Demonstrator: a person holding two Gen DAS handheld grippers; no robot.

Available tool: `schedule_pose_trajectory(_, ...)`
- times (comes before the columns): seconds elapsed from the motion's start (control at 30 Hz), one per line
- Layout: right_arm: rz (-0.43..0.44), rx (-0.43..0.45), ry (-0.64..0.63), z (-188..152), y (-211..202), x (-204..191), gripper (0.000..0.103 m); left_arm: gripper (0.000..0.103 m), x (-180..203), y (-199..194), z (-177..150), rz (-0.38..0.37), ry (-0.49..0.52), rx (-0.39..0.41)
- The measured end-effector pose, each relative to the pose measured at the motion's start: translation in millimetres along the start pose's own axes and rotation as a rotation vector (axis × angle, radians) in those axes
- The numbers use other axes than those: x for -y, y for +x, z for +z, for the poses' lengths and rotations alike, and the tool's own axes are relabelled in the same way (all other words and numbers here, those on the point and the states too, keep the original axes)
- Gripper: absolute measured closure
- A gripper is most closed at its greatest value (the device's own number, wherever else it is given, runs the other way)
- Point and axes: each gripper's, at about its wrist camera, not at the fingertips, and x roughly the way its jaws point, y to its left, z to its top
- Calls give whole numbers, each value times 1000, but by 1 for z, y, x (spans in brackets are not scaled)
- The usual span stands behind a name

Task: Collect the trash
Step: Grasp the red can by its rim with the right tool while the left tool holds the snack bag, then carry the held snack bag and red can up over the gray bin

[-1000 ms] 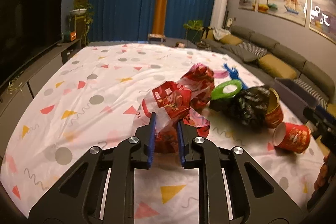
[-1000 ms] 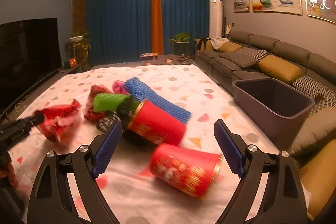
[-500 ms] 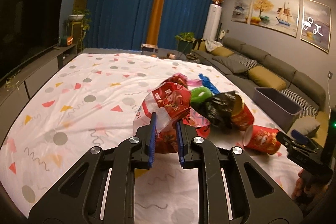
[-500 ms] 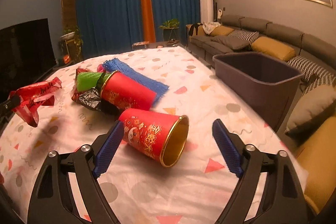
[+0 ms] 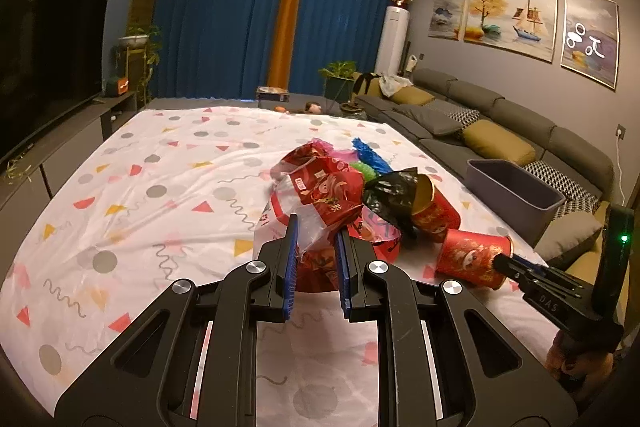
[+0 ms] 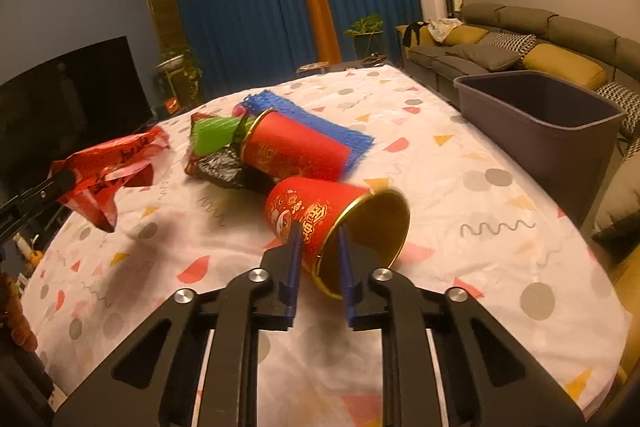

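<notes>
left gripper (image 5: 316,259): clamped on crinkled red snack wrapper (image 5: 320,195) | right gripper (image 6: 318,261): jaws just closed, pinching rim of tipped red paper cup (image 6: 320,215), gold inside

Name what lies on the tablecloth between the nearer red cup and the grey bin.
Nothing: in the right wrist view, only bare patterned tablecloth lies between the nearer red cup and the grey bin.

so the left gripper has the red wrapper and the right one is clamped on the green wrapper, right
Not quite. The left gripper does hold the red wrapper, but the right wrist view shows the right gripper clamped on the rim of a red paper cup, not the green wrapper.
</notes>
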Motion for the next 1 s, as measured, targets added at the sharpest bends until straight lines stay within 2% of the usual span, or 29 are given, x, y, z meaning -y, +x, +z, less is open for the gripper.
schedule_pose_trajectory(0.17,37,-4,-9,-2,-2,-6,99,87,6,-4,0,-7,9,2)
schedule_pose_trajectory(0.57,25,54,-46,3,-32,-10,99,87,18,-10,5,-32,28,32)
schedule_pose_trajectory(0.87,3,113,-51,12,-56,-1,99,87,48,-8,17,-86,67,54)
schedule_pose_trajectory(1.0,-21,142,-45,19,-66,11,99,87,72,0,25,-128,103,57)
